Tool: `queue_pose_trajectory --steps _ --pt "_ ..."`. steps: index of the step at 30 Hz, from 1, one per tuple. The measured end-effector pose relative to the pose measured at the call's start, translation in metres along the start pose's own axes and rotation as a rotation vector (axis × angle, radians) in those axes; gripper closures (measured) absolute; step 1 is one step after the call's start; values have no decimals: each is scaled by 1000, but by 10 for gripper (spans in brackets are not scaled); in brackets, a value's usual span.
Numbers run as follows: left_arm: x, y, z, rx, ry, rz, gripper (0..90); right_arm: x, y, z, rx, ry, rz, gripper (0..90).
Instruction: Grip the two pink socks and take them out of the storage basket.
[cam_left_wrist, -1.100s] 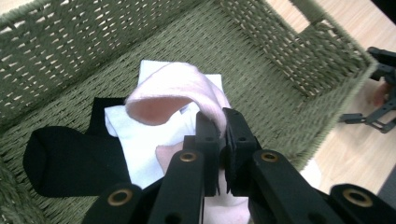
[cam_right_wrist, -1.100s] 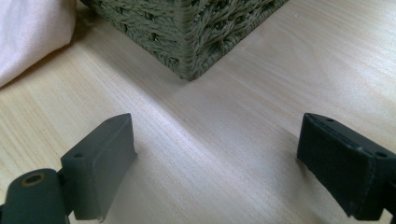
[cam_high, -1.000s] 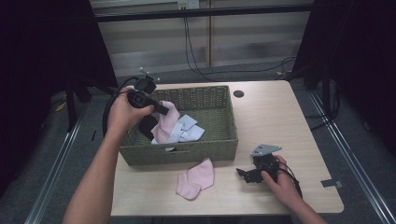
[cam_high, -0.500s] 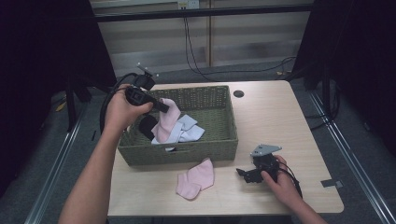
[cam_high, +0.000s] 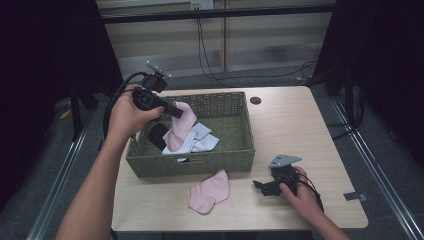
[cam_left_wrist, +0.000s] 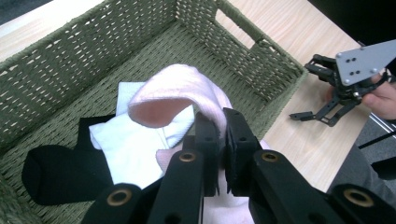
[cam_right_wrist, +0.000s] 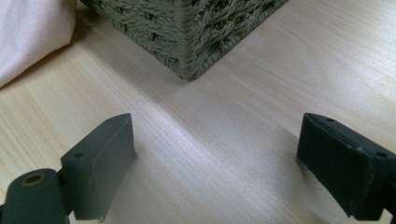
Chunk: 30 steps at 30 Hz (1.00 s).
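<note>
While the left gripper (cam_high: 172, 109) is hovering over the green wicker basket (cam_high: 235, 150) at the upper left of the high view, its jaws are clamping the cuff end of a pink sock (cam_high: 179, 127), which is hanging down into the basket interior. Compared with the earlier frames, this gripper is sitting higher in the frame and the sock is being drawn further up, so more of its length is showing above the basket contents. In the left gripper view, the two black jaws are standing pressed together on the pink fabric (cam_left_wrist: 187, 95) at centre frame, with the sock looping away from them toward the upper middle.

Beneath the sock, a white sock (cam_left_wrist: 133, 144) and a black sock (cam_left_wrist: 60, 175) are lying on the basket floor at lower left of that view; both are remaining where they were.

A second pink sock (cam_high: 210, 191) is lying flat on the table (cam_high: 300, 120) just in front of the basket, at lower centre of the high view, unchanged in position.

At the lower right of the high view, the right gripper (cam_high: 264, 186) is resting on the tabletop in the person's hand, holding the same place as before. In the right gripper view its jaws are standing wide apart with bare wood between them, and a basket corner (cam_right_wrist: 187, 42) is showing at upper centre.
</note>
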<state>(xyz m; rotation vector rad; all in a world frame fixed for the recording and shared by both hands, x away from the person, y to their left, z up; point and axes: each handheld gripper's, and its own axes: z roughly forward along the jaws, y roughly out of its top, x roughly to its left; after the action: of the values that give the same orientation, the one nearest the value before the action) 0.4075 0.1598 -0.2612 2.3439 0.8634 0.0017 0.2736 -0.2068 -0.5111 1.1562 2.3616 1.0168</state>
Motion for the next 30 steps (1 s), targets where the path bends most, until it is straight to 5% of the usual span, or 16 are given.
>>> queue_pose_trajectory --steps 30 --pt "-35 -2 -7 8 -73 89 847 0 0 0 1 0 2 104"
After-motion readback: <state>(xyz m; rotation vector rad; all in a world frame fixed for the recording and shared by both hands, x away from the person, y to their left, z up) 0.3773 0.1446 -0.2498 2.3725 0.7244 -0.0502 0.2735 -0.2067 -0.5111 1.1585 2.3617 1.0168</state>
